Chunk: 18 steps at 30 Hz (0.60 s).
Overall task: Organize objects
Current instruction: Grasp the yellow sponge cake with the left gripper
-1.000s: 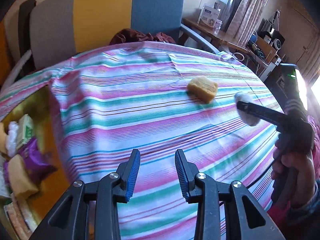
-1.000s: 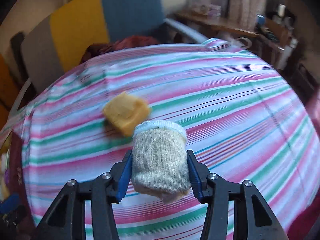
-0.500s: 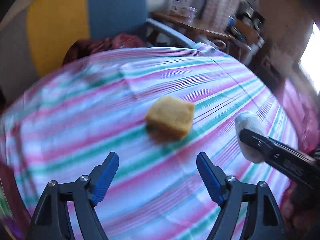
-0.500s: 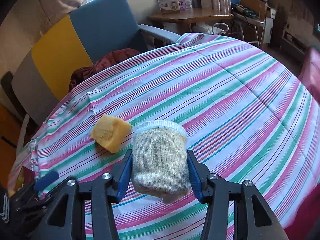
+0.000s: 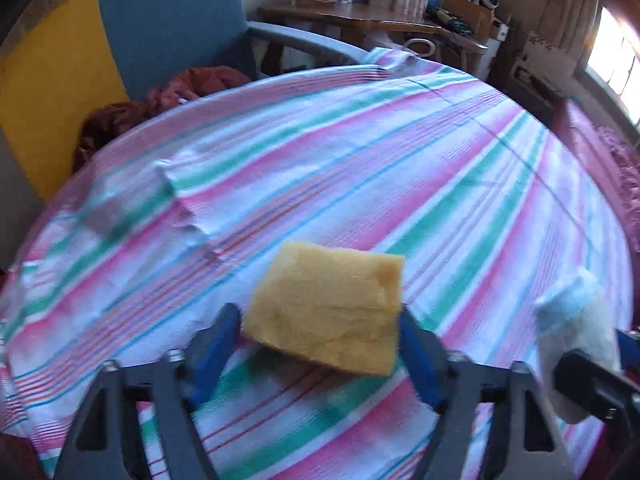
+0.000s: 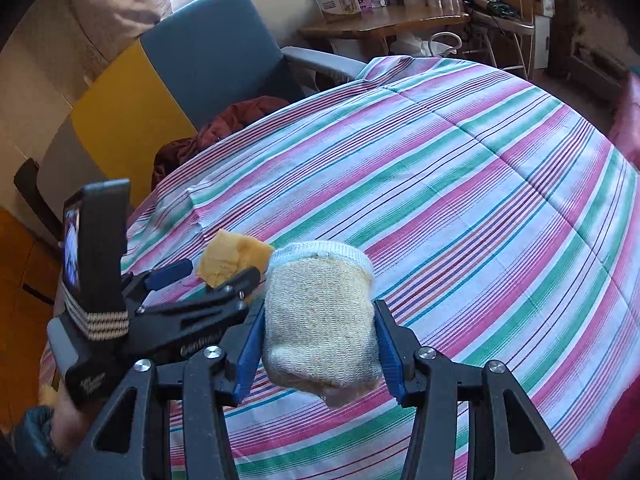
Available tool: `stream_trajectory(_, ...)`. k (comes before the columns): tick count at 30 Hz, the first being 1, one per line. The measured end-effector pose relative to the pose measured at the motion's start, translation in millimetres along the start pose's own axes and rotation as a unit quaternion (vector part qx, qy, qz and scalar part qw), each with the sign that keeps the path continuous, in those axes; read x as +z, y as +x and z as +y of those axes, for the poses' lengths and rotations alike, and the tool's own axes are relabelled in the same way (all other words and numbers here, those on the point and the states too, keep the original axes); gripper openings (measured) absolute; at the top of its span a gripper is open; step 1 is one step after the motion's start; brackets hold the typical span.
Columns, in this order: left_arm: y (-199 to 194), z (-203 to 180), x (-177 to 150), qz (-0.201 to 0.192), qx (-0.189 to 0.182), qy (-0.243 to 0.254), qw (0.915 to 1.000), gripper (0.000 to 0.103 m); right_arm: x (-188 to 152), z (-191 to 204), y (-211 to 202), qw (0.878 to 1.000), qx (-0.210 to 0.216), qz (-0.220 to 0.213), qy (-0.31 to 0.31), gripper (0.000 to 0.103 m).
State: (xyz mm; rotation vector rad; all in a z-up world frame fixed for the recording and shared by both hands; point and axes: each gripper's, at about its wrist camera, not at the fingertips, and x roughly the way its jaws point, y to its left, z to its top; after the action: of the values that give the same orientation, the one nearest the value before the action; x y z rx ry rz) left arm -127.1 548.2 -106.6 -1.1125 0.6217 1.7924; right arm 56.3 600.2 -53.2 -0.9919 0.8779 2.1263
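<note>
Item: yellow sponge [image 5: 326, 308] — lying on the striped cloth [image 5: 400, 168], between the left gripper [image 5: 320, 344] fingers, at 12 o'clock from them.
Long axis: 9-to-3, across the jaws.
Left gripper: jaws just closing in; contact uncertain through blur.
Right gripper [image 6: 318, 344]: clamped on a rolled sock [image 6: 320, 312].

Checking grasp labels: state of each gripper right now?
Left gripper: jaws just been closing around the yellow sponge; grip cannot be told.
Right gripper: shut on the rolled sock.

Porous matt sponge [image 5: 328, 308], coarse knitted sock [image 6: 320, 320], smooth woven striped tablecloth [image 6: 460, 208].
</note>
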Motion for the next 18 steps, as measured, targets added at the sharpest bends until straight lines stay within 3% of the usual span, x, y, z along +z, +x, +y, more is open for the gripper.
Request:
stream_trajectory(3,-19.1,1.8,-13.0,-0.030,-0.004,-0.012,0.9995,0.064,-0.8,-1.8,2.6,1.000,-0.001,0.005,-0.002,0.052)
stream_trajectory(5,-36.8,8.2,-26.6,-0.045,0.007,-0.040,0.9982,0.064,-0.9,-0.1,3.5,1.000,-0.002,0.006,-0.008,0.052)
stream_trajectory(7,-55.0,15.5,-42.6,-0.056,-0.003,-0.066,0.9962,0.064,-1.8,3.8,5.1,1.000,-0.001,0.010,-0.019,0.052)
stream_trajectory(10,-83.9,22.3,-72.6,-0.064,0.025,-0.092,0.9934,0.064,-4.9,14.5,11.5,0.998,0.024,0.027,-0.042,0.052)
stream_trajectory(18,-160.9,40.1,-144.7,-0.102,0.072,-0.144,0.9817,0.063,-33.2,73.1,16.4,0.980,0.067,0.046,-0.182,0.052)
